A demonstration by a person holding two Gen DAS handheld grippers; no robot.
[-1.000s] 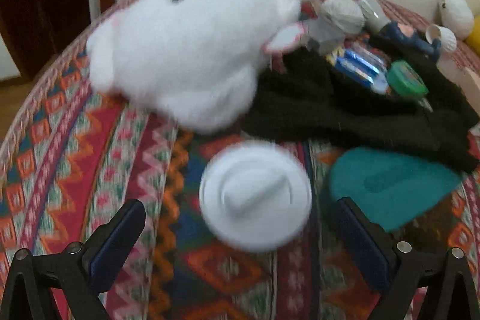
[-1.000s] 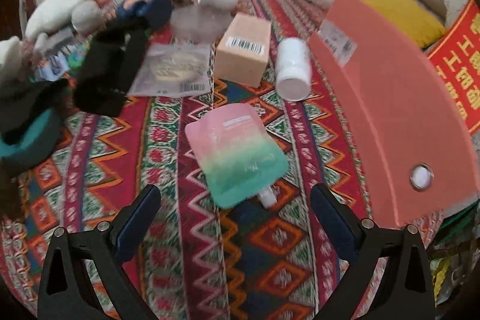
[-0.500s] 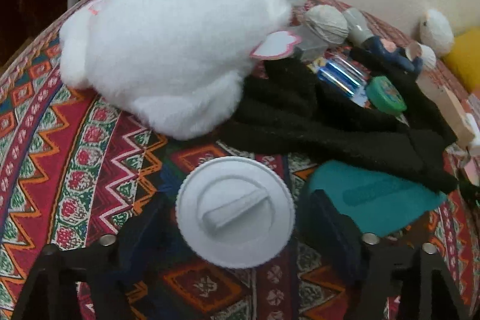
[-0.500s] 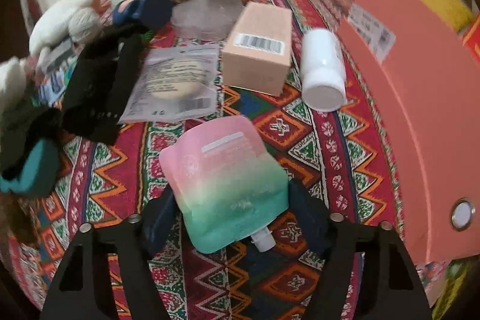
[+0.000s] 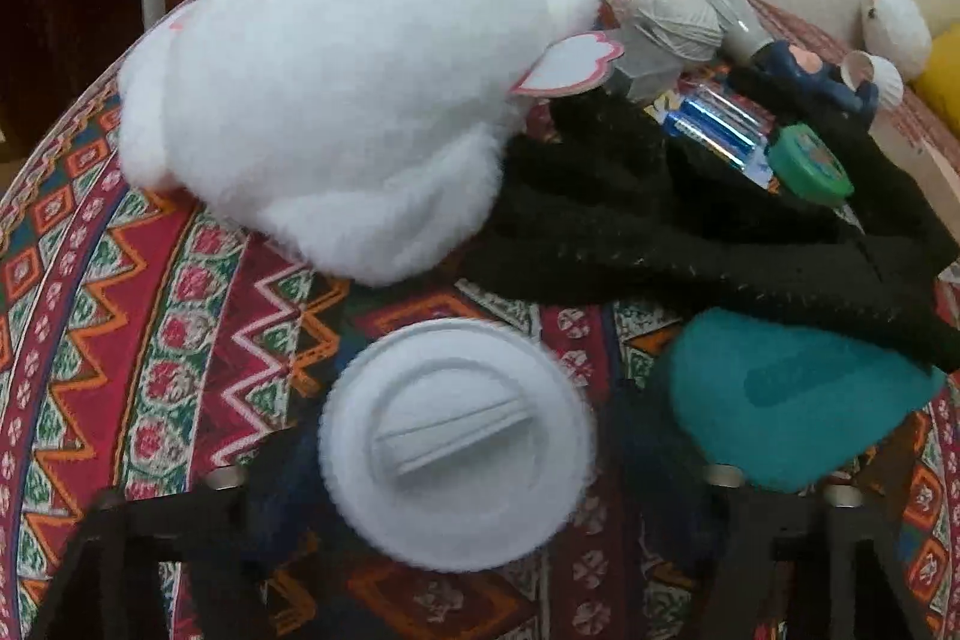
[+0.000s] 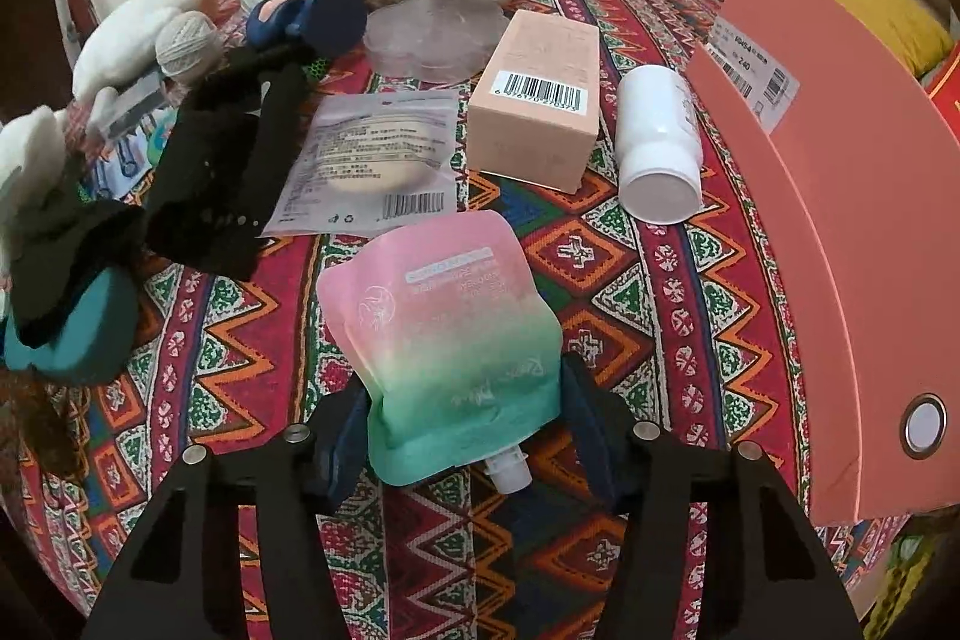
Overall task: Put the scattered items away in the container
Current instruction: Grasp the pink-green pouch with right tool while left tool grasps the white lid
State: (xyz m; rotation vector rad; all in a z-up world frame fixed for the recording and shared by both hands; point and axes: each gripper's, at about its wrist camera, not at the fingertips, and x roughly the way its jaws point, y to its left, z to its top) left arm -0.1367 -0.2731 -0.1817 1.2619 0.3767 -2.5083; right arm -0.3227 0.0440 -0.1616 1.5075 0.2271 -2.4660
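A round white lid [image 5: 456, 436] with a raised bar handle lies on the patterned cloth, blurred. My left gripper [image 5: 465, 472] has closed in on it, with its dark blue pads against the rim on both sides. In the right wrist view, my right gripper [image 6: 462, 418] is shut on the lower end of a pink-to-green spout pouch [image 6: 444, 316], whose white spout points toward me. The salmon-coloured container [image 6: 840, 220] stands along the right side, its wall bearing a barcode label.
A big white plush [image 5: 360, 100] and a black knitted cloth [image 5: 660, 232] lie just beyond the lid, with a teal pad [image 5: 792, 400] to its right. Past the pouch lie a clear sachet [image 6: 372, 154], a peach box [image 6: 540, 100] and a white bottle [image 6: 657, 148].
Both grippers moved forward and down and closed from wide open. The left one's fingers came in around the white lid, and the right one's closed onto the pouch.
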